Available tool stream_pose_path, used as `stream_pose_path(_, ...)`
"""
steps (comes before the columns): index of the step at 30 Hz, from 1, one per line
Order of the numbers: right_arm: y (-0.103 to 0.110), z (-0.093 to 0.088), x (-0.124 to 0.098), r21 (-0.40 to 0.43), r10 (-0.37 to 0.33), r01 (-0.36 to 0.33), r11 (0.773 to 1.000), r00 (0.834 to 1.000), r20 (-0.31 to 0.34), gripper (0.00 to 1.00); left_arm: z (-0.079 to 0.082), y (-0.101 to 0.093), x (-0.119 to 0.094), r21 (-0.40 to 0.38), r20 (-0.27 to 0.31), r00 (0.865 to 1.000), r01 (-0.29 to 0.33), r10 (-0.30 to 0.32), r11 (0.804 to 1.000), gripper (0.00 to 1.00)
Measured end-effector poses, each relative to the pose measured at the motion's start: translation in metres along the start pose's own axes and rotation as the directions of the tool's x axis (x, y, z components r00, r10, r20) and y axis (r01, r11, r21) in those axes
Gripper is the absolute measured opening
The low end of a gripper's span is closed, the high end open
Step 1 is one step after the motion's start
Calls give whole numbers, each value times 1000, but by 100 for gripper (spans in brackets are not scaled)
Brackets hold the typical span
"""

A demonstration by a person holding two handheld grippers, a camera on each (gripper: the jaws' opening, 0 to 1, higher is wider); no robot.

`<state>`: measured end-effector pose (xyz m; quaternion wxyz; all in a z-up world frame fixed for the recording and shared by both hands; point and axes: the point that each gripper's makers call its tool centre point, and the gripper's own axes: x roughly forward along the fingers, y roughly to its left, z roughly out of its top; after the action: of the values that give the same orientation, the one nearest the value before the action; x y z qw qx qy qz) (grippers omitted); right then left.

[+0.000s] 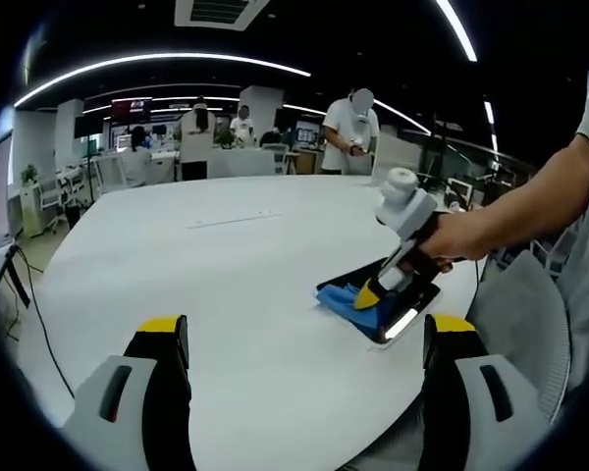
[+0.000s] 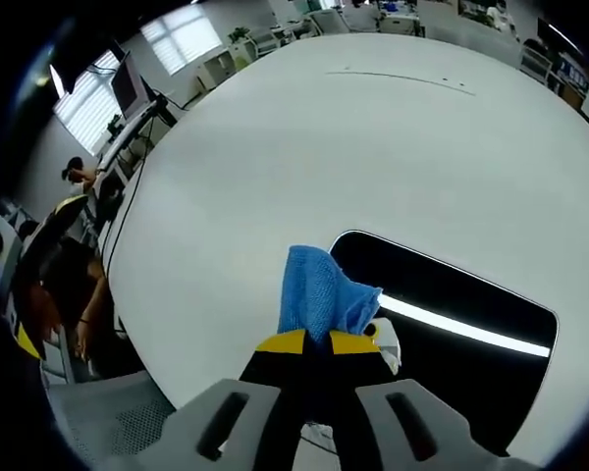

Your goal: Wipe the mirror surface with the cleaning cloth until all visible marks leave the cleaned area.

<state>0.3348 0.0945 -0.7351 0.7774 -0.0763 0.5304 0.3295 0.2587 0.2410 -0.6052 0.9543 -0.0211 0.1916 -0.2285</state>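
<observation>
in my right gripper view, the right gripper (image 2: 317, 342) has its black, yellow-tipped jaws pinched together on a blue cleaning cloth (image 2: 319, 292), which bunches up just past the tips. the cloth lies over the near rounded corner of the mirror (image 2: 452, 339), a dark rounded rectangle lying flat on the white table (image 2: 304, 147); part of the cloth spills off the mirror edge onto the table. a bright ceiling strip reflects as a white line across the glass. i cannot make out marks on the surface.

in my left gripper view, the left gripper (image 1: 309, 339) hovers over the near part of the same table with its two jaws spread wide apart and nothing between them. further out and to the right i see the right gripper (image 1: 371, 291) pressing the cloth (image 1: 346, 294) onto the mirror (image 1: 402, 312) near the table edge, held by the person's hand (image 1: 461, 235). a grey chair (image 1: 525, 314) stands just beside that edge. far behind the table, people stand among desks and monitors under curved ceiling lights.
</observation>
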Motion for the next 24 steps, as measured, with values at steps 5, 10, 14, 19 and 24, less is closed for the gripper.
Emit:
stream_pose_path(5,-6,-3,-1,-6,8,-8,1000,1000,-9,1,1,-3,0,5,-1,1000,1,-1,1000,99)
stream_pose_path(10,-13,-7,-4,-15,6,-6,1000,1000,-8,1,2,-5,0,6,3,1000,0,0,1000,99)
stream_pose_path(14,-18,-10,-8,-15,11,-11,1000,1000,-9,1,1,-6,0,5,1,1000,-3,3,1000,99)
stream_pose_path(19,-28,-14,-11,-7,14,-15,1000,1000,-8,1,0,-10,2,9,-4,1000,3,-3,1000,99)
stream_pose_path(24,-37,-17,-15,3,14,-14,1000,1000,-7,1,0,-12,3,9,-4,1000,0,0,1000,99)
